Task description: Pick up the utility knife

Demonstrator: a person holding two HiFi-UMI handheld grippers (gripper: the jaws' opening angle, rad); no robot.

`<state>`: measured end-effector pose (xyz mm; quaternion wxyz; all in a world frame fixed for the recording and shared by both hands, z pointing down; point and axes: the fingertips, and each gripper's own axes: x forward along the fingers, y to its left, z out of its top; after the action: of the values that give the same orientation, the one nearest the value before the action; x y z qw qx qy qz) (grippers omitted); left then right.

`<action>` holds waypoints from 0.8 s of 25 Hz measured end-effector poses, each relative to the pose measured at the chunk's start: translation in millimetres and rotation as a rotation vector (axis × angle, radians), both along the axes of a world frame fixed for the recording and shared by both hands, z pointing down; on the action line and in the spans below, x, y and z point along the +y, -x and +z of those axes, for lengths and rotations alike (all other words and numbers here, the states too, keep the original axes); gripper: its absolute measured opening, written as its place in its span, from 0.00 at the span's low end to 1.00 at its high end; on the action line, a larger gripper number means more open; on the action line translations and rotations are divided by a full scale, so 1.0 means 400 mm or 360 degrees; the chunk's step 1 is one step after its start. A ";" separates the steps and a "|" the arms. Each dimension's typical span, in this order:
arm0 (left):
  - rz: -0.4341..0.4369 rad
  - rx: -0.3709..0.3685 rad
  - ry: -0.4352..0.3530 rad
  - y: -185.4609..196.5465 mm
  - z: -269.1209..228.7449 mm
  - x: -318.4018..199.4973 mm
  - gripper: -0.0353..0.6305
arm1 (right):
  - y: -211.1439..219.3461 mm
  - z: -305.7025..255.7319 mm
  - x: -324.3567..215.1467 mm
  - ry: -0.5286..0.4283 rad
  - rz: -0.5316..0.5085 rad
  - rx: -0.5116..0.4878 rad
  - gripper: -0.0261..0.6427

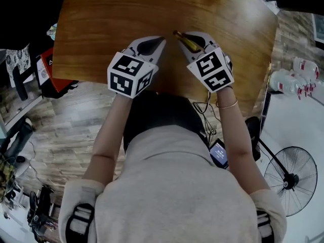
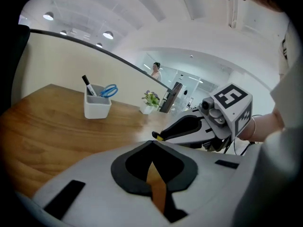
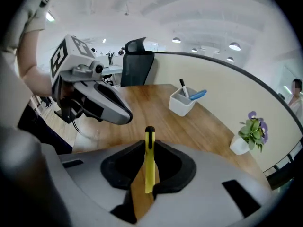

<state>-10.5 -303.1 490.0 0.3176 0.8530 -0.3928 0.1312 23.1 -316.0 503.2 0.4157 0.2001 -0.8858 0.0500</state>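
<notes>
The utility knife point(image 3: 149, 160) is slim and yellow with a black tip. My right gripper point(image 3: 149, 144) is shut on it, and the knife stands on edge between the jaws with its tip poking out past them. In the head view the right gripper point(image 1: 178, 34) holds the knife point(image 1: 185, 41) above the near edge of the wooden table point(image 1: 101, 24). The left gripper point(image 1: 161, 38) hovers just to its left, tips close to the knife's end. In the left gripper view, the left gripper point(image 2: 151, 143) is shut with nothing between its jaws, and the knife's tip point(image 2: 158, 136) shows just beyond.
A white holder point(image 2: 97, 106) with a pen and blue scissors stands at the table's far side, also in the right gripper view point(image 3: 182, 103). A small potted plant point(image 3: 249, 135) sits at the far right corner. A floor fan point(image 1: 291, 178) stands right of the person.
</notes>
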 end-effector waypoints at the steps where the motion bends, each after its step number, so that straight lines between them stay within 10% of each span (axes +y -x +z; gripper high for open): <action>1: -0.0003 -0.0003 -0.0012 -0.004 -0.010 -0.006 0.07 | 0.001 -0.021 -0.005 -0.0017 0.0017 -0.0033 0.15; 20: -0.0004 -0.0062 -0.0299 -0.049 -0.240 -0.098 0.07 | -0.064 -0.348 -0.110 -0.0220 0.0377 -0.0730 0.15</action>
<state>9.0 -342.4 393.8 0.2287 0.8758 -0.4106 0.1099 48.7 -359.9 363.9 0.1807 0.3136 -0.9286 0.0816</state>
